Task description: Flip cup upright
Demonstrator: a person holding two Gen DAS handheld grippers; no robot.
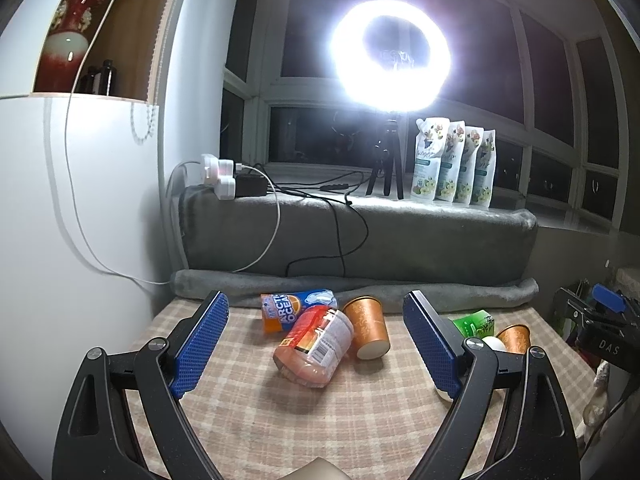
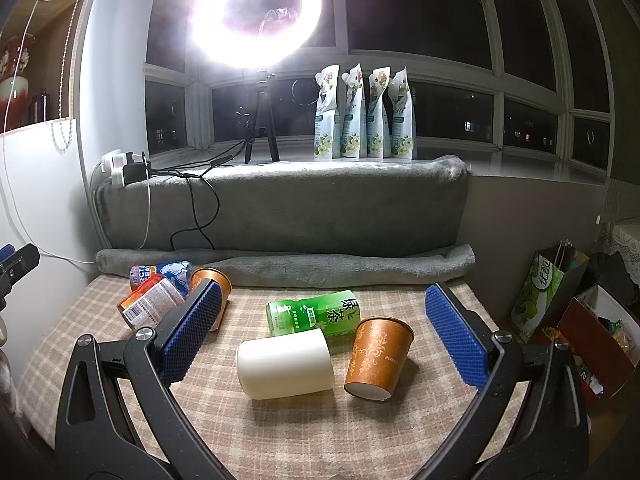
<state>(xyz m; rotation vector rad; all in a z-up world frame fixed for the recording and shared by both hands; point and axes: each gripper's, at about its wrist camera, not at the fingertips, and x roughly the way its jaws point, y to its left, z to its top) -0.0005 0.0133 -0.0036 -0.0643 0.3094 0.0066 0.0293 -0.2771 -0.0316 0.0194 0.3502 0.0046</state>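
Note:
An orange paper cup [image 1: 367, 328] lies on its side on the checked table, its base toward me; it sits ahead of my open, empty left gripper [image 1: 316, 344]. It shows partly behind a finger in the right wrist view [image 2: 212, 280]. A second orange cup [image 2: 378, 354] lies tilted on its side, base toward me, between the fingers of my open, empty right gripper [image 2: 324, 332]; it shows in the left wrist view [image 1: 515, 338]. A white cup [image 2: 285, 363] lies on its side just left of the second orange cup.
A pink-orange jar [image 1: 314, 352] and an Arctic Ocean can [image 1: 296, 310] lie by the left cup. A green tea carton [image 2: 314, 312] lies behind the white cup. A grey rolled blanket [image 2: 280, 268] borders the table's far edge. Bags and boxes [image 2: 560, 300] stand at the right.

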